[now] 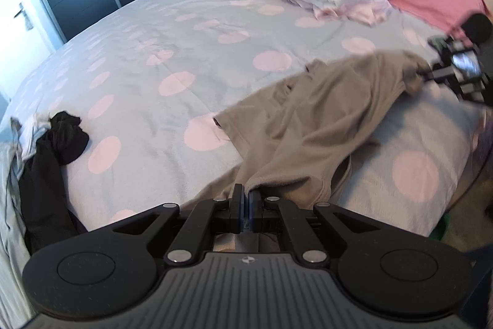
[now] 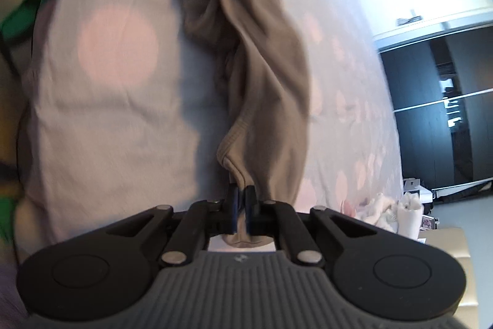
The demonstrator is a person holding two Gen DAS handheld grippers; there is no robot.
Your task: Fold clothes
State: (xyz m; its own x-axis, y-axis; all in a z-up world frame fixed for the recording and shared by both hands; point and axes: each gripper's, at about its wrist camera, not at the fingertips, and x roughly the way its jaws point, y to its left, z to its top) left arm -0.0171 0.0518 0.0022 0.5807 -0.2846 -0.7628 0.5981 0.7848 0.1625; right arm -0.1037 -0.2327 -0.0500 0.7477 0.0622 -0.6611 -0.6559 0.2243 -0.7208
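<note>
Both grippers pinch the crumpled taupe cotton T-shirt [image 1: 323, 119] stretched between them over the grey, pink-dotted duvet [image 1: 172, 51]: left gripper [image 1: 245, 199] pressed onto one edge, right gripper [image 2: 242, 199] clamping the ribbed hem ahead. Drawing apart evenly should flatten it.
</note>
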